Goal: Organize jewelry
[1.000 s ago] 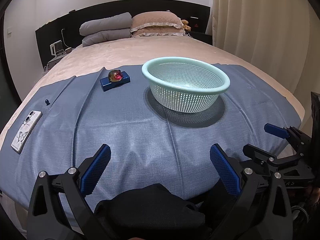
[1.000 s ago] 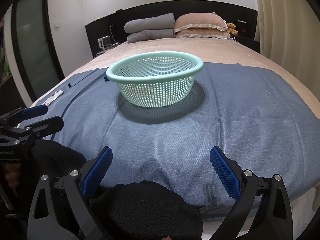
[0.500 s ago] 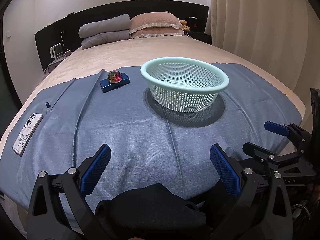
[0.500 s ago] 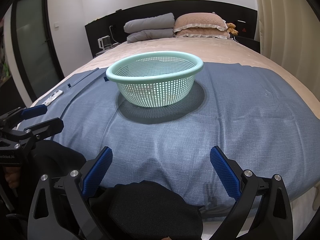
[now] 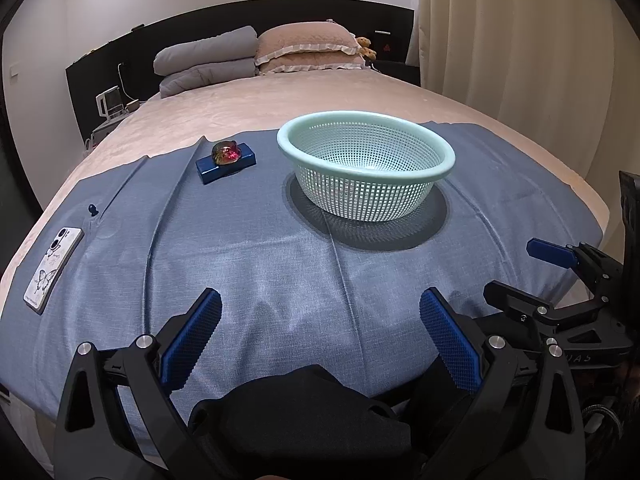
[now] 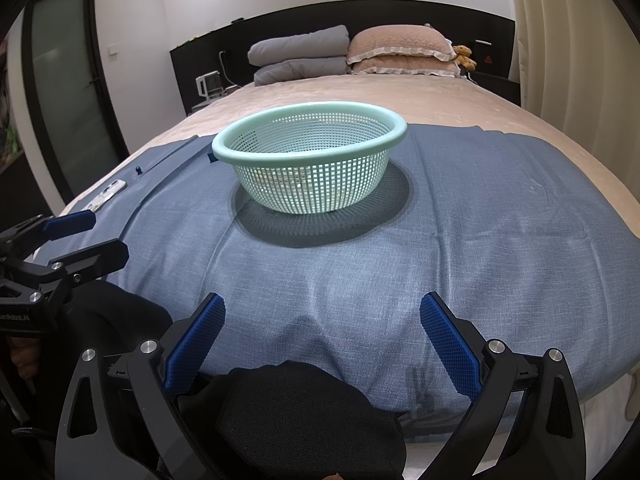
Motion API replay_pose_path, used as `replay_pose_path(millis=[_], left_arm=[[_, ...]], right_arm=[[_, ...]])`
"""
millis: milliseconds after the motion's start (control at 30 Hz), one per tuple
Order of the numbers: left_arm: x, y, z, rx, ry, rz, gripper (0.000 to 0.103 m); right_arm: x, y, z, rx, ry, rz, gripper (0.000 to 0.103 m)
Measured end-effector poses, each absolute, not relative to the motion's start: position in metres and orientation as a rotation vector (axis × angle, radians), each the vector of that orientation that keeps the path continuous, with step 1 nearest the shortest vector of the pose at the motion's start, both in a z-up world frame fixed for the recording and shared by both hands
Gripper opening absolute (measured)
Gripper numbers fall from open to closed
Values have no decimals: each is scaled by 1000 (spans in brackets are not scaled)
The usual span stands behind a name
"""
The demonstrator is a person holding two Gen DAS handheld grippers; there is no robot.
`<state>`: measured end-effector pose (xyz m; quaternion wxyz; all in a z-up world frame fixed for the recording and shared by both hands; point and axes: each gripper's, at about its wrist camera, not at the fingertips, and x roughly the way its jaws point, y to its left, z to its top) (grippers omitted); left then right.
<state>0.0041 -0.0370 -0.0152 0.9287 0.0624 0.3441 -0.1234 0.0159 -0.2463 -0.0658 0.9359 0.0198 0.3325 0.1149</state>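
Work surface: a bed (image 5: 304,108) with a beige quilted cover, its near part overlaid by a blue cloth (image 5: 256,264) showing several long creases. At the head end lie grey pillows (image 5: 208,60) and pink frilled pillows (image 5: 308,50) against a black headboard (image 6: 400,12). Cream curtains (image 5: 520,40) hang to the right; a dark-framed frosted glass door (image 6: 68,92) stands at the left in the right wrist view.

Task items: a mint-green perforated basket (image 5: 366,168) stands upright on the cloth, centre-right. To its left, well apart, a flat blue box (image 5: 226,164) lies on the cloth with a red-and-green gem-like jewelry piece (image 5: 227,153) resting on top. The basket's contents cannot be determined.

Other items: a phone (image 5: 52,264) in a butterfly case lies at the cloth's left edge, with a small dark knob (image 5: 92,209) just beyond it.

Left tool (image 5: 320,328): fingers spread wide, holding nothing, above the cloth's near edge. Right tool (image 6: 322,328): fingers likewise spread wide, holding nothing, beside the left one.
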Motion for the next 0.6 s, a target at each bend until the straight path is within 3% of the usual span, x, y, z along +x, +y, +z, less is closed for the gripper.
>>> replay_pose_path(millis=[600], left_arm=[[8, -40, -18, 140, 717, -243, 97]], right_arm=[[17, -248, -68, 47, 686, 242, 94]])
